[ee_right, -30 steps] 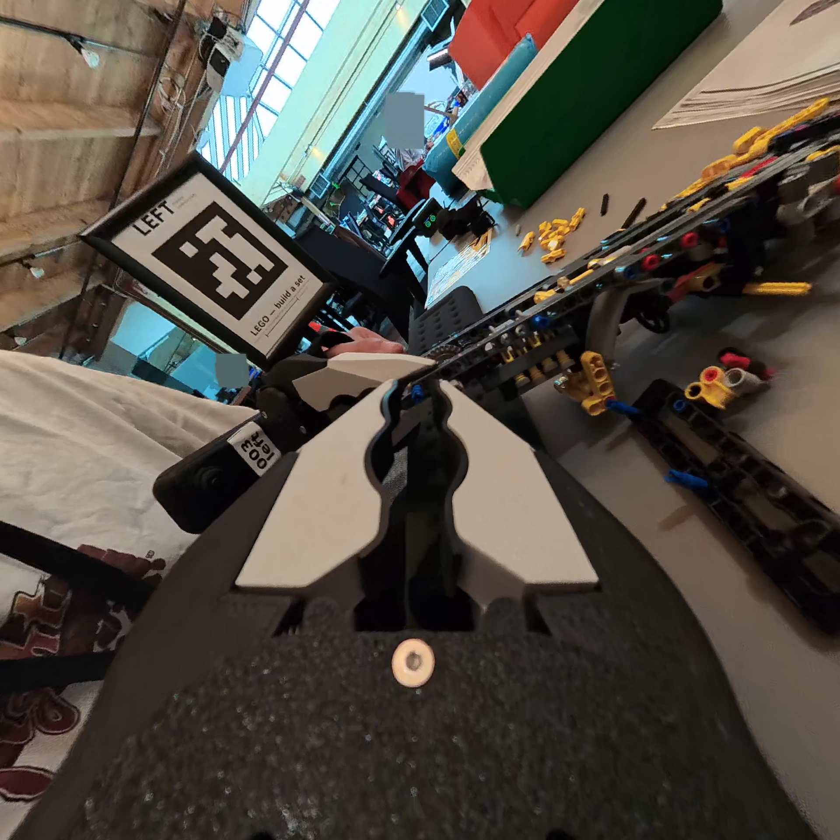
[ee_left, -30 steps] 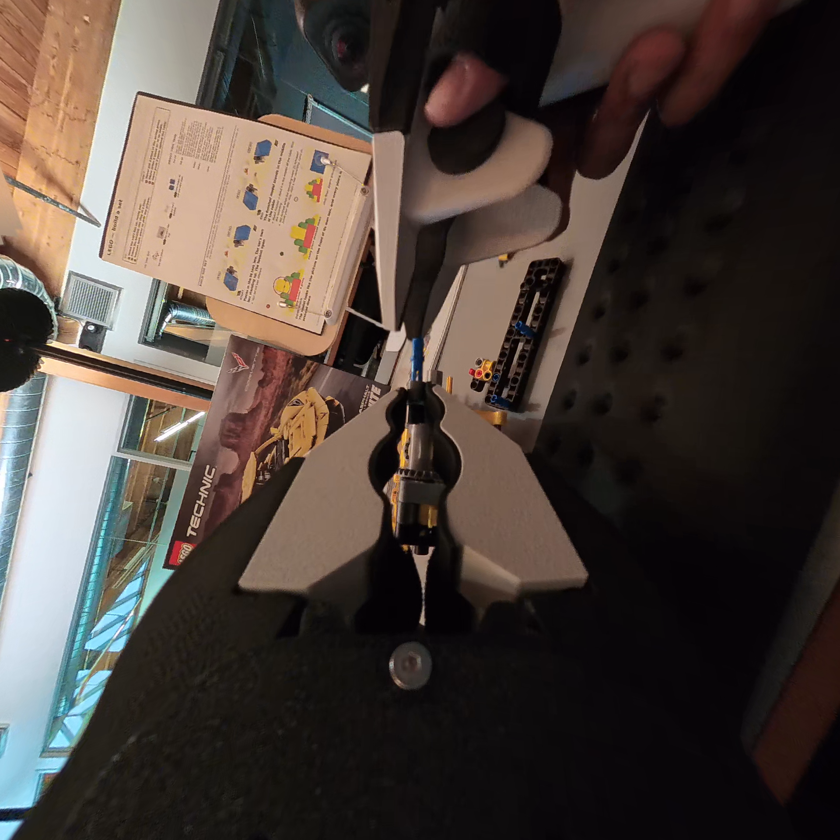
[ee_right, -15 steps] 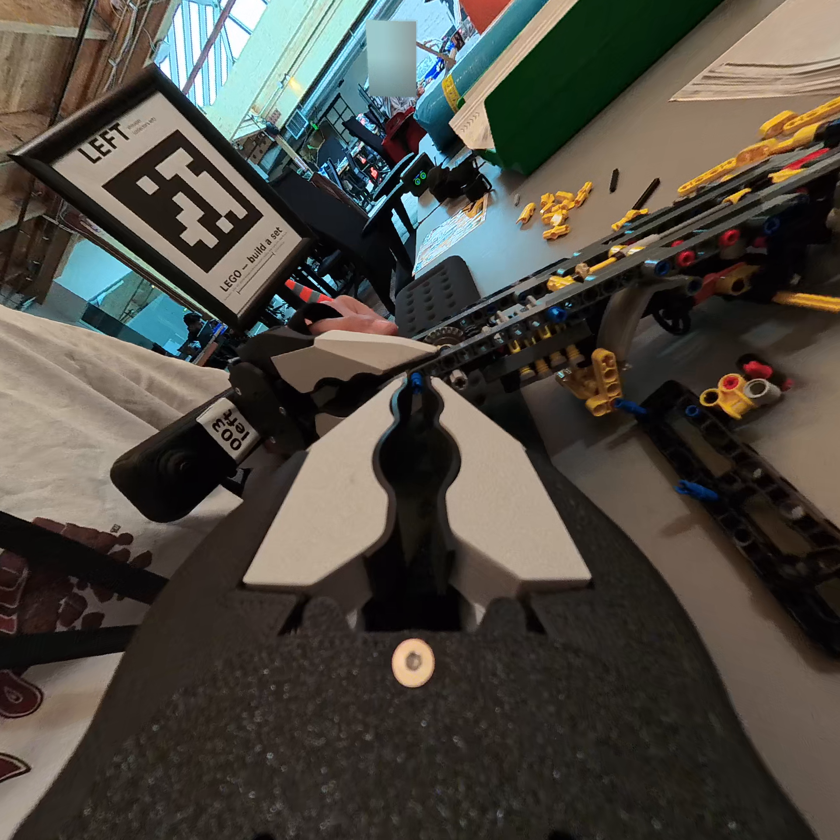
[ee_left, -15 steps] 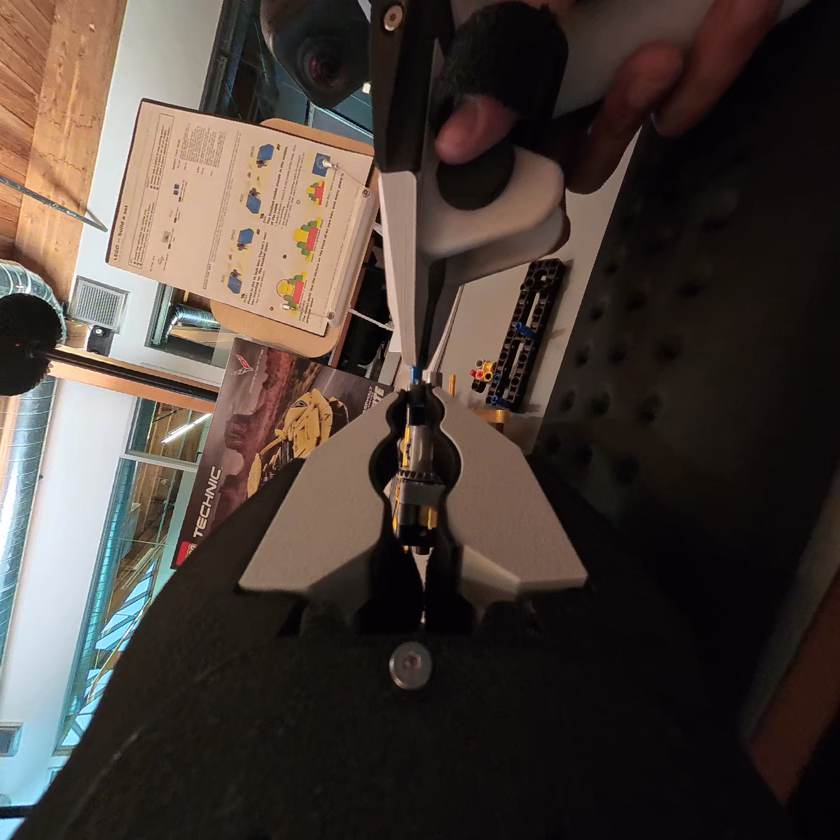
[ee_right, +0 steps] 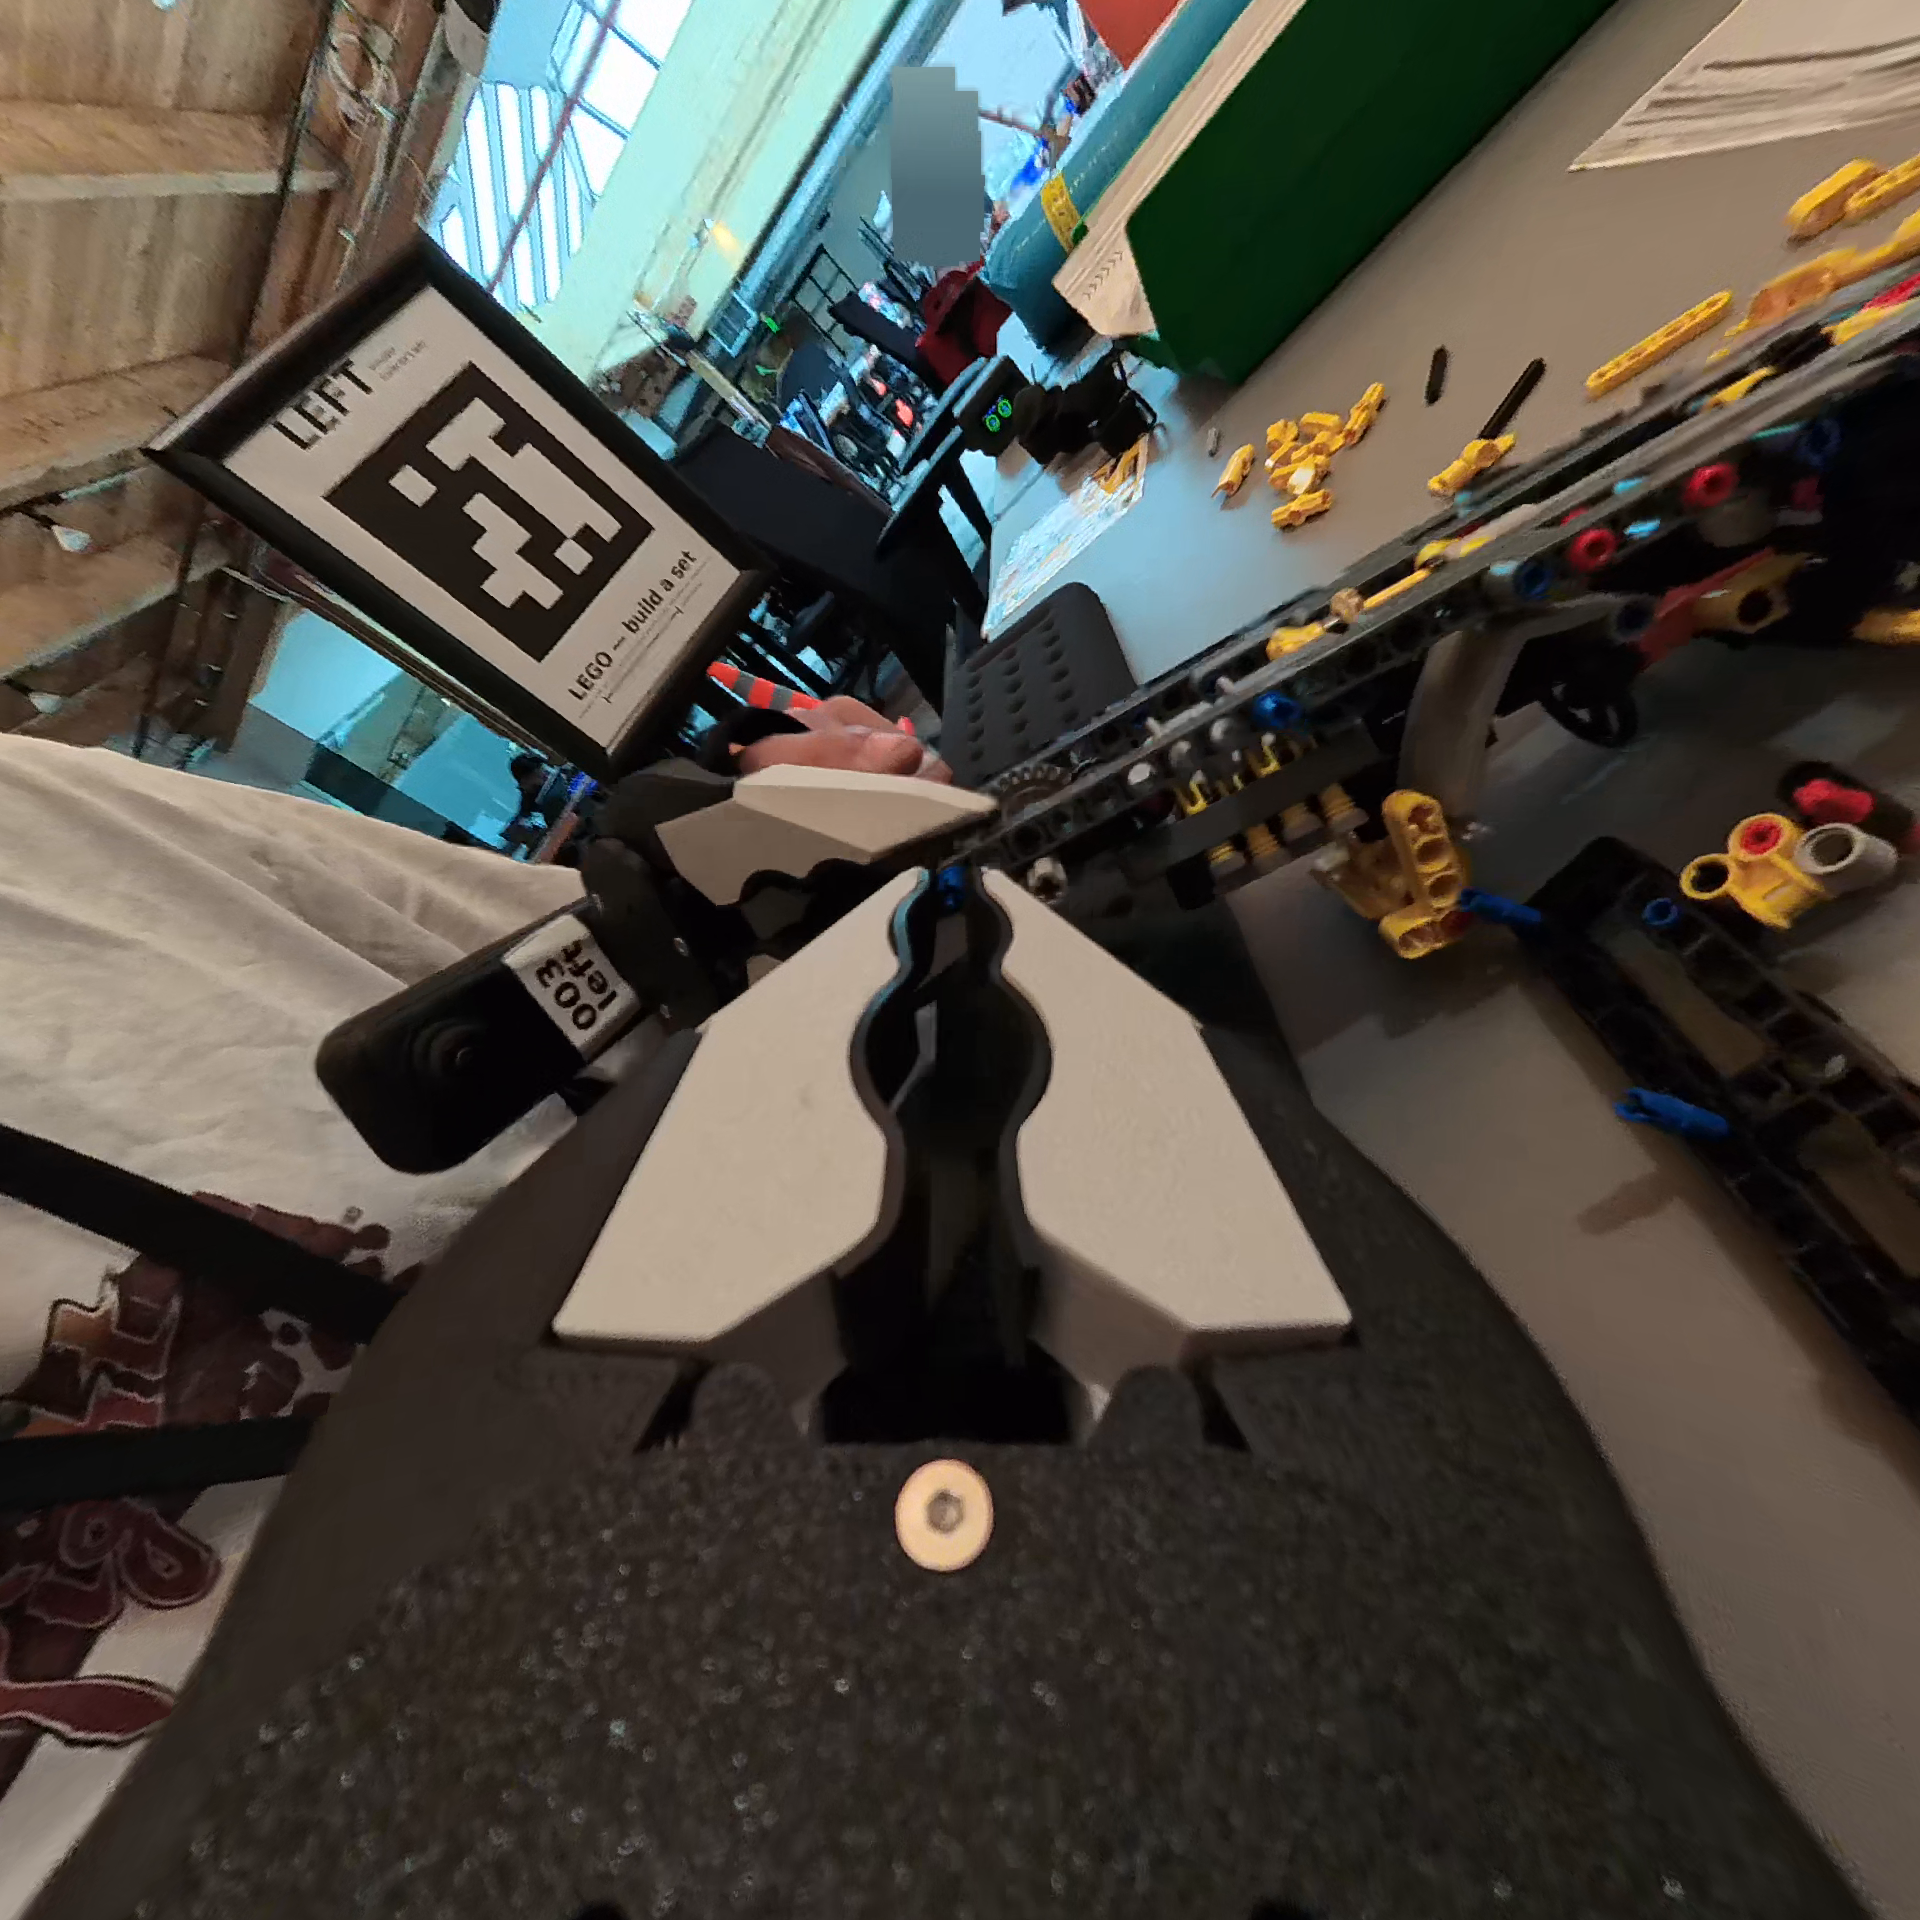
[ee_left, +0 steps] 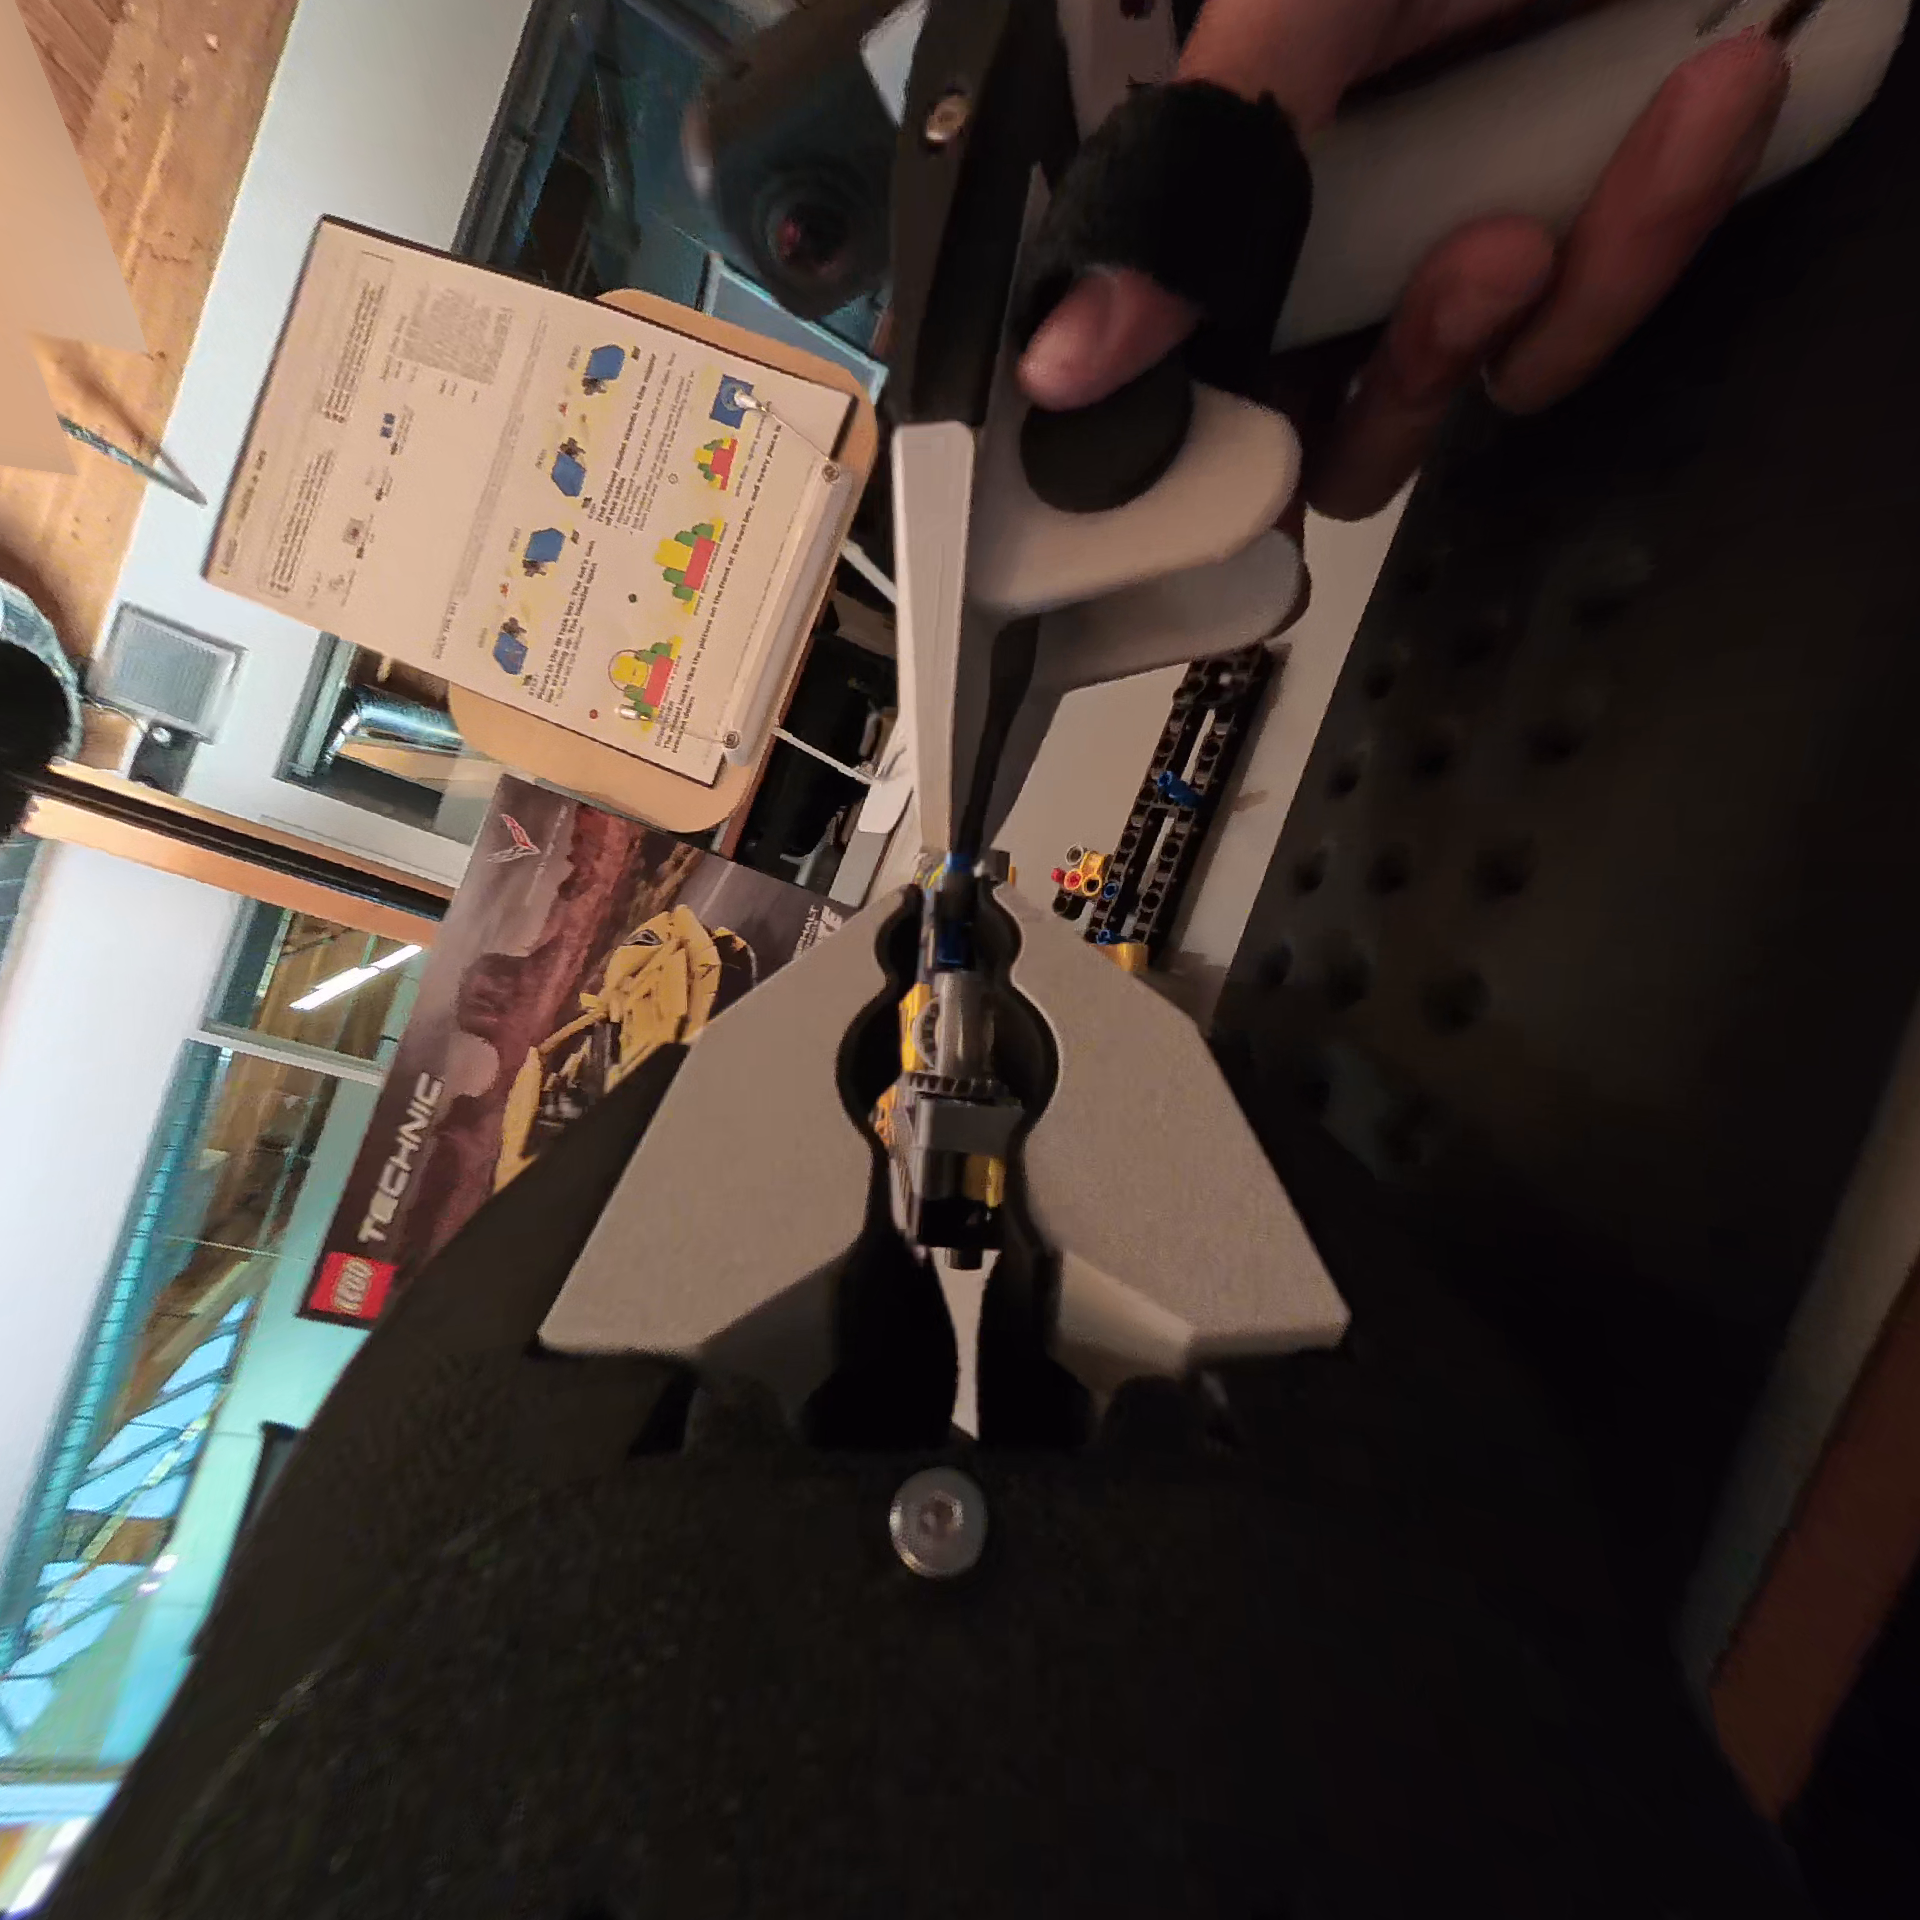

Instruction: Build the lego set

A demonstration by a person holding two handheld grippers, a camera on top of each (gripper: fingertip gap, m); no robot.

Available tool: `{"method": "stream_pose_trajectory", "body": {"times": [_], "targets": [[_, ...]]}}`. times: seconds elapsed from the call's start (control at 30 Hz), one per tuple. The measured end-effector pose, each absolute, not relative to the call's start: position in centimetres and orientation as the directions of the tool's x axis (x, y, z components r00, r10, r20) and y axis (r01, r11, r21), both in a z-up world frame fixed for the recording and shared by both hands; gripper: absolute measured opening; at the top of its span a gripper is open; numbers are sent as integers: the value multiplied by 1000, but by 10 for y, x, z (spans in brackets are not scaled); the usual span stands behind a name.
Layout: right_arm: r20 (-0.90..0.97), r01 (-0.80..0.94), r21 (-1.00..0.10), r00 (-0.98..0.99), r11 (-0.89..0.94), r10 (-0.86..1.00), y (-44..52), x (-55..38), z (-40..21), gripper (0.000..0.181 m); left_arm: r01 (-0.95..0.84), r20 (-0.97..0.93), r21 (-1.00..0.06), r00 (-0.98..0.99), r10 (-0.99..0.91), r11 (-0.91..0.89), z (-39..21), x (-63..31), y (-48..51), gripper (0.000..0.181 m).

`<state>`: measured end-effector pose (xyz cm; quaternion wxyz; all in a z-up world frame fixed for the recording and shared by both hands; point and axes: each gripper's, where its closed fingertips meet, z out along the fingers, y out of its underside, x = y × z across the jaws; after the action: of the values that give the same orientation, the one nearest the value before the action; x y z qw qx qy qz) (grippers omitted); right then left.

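The left gripper point(ee_left: 951, 904) is seen with its jaws pinched on the end of a long lego assembly point(ee_right: 1351, 665), a dark beam frame studded with grey, yellow, blue and red parts; in the left wrist view this end is seen wedged between the grey fingers point(ee_left: 748, 1122). In the right wrist view the rest of the assembly is shown stretching away over the grey surface point(ee_right: 1455, 1143). The right gripper point(ee_right: 951, 899) is held with its jaws pressed together on a small blue pin point(ee_right: 948, 883), whose tip is placed just at the held end of the assembly, tip to tip with the left gripper. A second black frame point(ee_right: 1766, 1091) with blue pins is laid flat on the surface nearby, beside a small yellow, red and grey cluster point(ee_right: 1777, 862). Loose yellow pieces point(ee_right: 1304, 452) are scattered farther off. A set box point(ee_left: 540, 1039) and an instruction sheet point(ee_left: 540, 499) are seen behind.
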<state>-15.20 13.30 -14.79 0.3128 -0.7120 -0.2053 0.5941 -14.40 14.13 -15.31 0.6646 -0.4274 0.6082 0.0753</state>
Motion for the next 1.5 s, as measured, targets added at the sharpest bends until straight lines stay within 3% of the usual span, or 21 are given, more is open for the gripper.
{"method": "stream_pose_trajectory", "body": {"times": [0.1, 0.33, 0.57, 0.67, 0.93, 1.33, 1.4, 1.47, 1.5], "targets": [[-732, -131, -679, 199, -722, 652, 136, -143, -143, 4, -613, -837, -527, 256, -483, 588, -154, -148, 141, 20], [-737, -172, -675, 189, -717, 649, 138, -139, -139, 9, -611, -828, -537, 247, -504, 582, -154, -158, 134, 22], [-750, -223, -660, 156, -717, 642, 140, -134, -132, 7, -448, -518, -833, 423, -743, 326, -158, -188, 125, 25], [-745, -225, -666, 158, -711, 648, 139, -134, -131, 7, -358, -405, -900, 472, -783, 250, -159, -199, 124, 25], [-736, -209, -677, 166, -706, 657, 136, -137, -133, 8, -192, -244, -967, 489, -838, 169, -147, -206, 125, 25], [-733, -201, -680, 163, -705, 661, 135, -138, -132, 10, -228, -269, -957, 480, -835, 177, -153, -204, 125, 25], [-597, -149, -802, 238, -578, 766, 129, -137, -126, 15, -234, -270, -957, 482, -834, 174, -150, -204, 126, 25], [-206, 131, -948, 440, -289, 874, 128, -125, -138, 16, -319, -356, -921, 459, -814, 223, -149, -207, 132, 26], [-5, 278, -946, 506, -168, 862, 131, -116, -143, 15, -388, -428, -883, 435, -792, 264, -149, -210, 138, 27]]}}
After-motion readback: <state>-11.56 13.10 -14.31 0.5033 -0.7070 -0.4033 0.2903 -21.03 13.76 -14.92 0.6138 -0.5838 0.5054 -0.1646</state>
